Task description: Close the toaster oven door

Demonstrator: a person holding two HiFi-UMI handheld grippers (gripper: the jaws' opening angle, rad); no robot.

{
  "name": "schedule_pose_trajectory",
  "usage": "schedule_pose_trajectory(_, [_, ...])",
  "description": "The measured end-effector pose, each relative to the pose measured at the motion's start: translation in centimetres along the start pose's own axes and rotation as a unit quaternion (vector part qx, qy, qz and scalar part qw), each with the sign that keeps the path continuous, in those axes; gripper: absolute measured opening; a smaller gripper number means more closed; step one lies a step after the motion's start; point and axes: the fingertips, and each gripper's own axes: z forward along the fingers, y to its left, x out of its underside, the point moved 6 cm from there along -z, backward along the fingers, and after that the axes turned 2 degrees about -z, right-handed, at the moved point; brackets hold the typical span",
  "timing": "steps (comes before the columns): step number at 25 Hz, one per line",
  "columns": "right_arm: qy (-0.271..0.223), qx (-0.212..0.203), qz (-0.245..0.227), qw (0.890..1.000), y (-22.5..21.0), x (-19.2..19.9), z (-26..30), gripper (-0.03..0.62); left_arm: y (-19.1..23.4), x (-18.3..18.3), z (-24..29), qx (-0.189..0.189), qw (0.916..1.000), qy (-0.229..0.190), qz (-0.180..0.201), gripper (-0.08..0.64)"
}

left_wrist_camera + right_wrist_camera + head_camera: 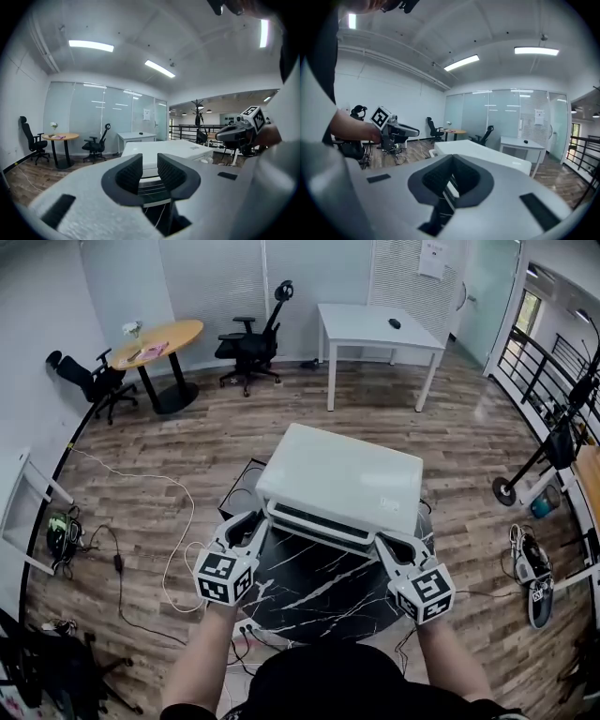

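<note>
A white toaster oven (342, 479) stands on a round black marble table (309, 596), its front with a dark window band turned toward me. Whether the door sits fully closed I cannot tell. My left gripper (251, 526) is at the oven's front left corner, open, with nothing between its pads (129, 173). My right gripper (392, 545) is at the front right corner, shut on nothing, its tips together. In the left gripper view the oven (164, 150) lies just beyond the jaws. The right gripper view shows the oven (487, 152) past the closed jaws.
A white desk (375, 329), a round wooden table (159, 338) and black office chairs (253, 343) stand at the far side. A white cable (178, 531) runs over the wood floor at the left. Shoes (534, 568) and a stand lie at the right.
</note>
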Motion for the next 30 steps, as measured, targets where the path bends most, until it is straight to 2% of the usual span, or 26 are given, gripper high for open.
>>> schedule_pose_trajectory(3, [-0.022,-0.014,-0.001,1.0,3.2,-2.3,-0.3,0.006,-0.3,-1.2,-2.8,0.019,0.9994,-0.02,0.023,0.075])
schedule_pose_trajectory(6, [-0.034,-0.024,-0.017,0.999,6.2,-4.0,-1.0,0.006,-1.3,-2.0,-5.2,0.056,0.997,-0.034,0.04,0.075])
schedule_pose_trajectory(8, [-0.046,-0.021,-0.012,0.999,7.6,-5.0,-1.7,0.005,-1.9,-2.4,-6.8,0.075,0.9944,-0.048,0.056,0.064])
schedule_pose_trajectory(10, [-0.061,-0.013,0.002,0.998,8.5,-5.9,-2.3,0.005,-1.9,-2.8,-8.2,0.082,0.9919,-0.061,0.075,0.009])
schedule_pose_trajectory(12, [-0.07,-0.011,0.001,0.997,9.4,-6.9,-2.8,0.005,-1.6,-3.2,-9.3,0.085,0.9907,-0.069,0.081,0.005])
schedule_pose_trajectory(18, [-0.09,-0.02,-0.009,0.996,10.3,-8.8,-4.8,0.005,-2.0,-4.5,-11.5,0.096,0.9911,-0.084,0.039,0.003])
schedule_pose_trajectory(21, [-0.097,-0.02,-0.042,0.994,10.6,-9.4,-5.5,0.003,-2.0,-4.7,-12.0,0.063,0.9952,-0.075,0.008,0.003])
schedule_pose_trajectory(24, [-0.099,-0.033,-0.045,0.994,10.9,-8.8,-6.2,0.003,-2.8,-4.1,-11.9,0.036,0.9968,-0.064,-0.032,0.003])
schedule_pose_trajectory(30, [-0.105,-0.043,-0.009,0.994,8.5,-7.5,-6.9,0.003,-6.2,-4.7,-9.4,0.042,0.9974,-0.058,-0.003,0.003])
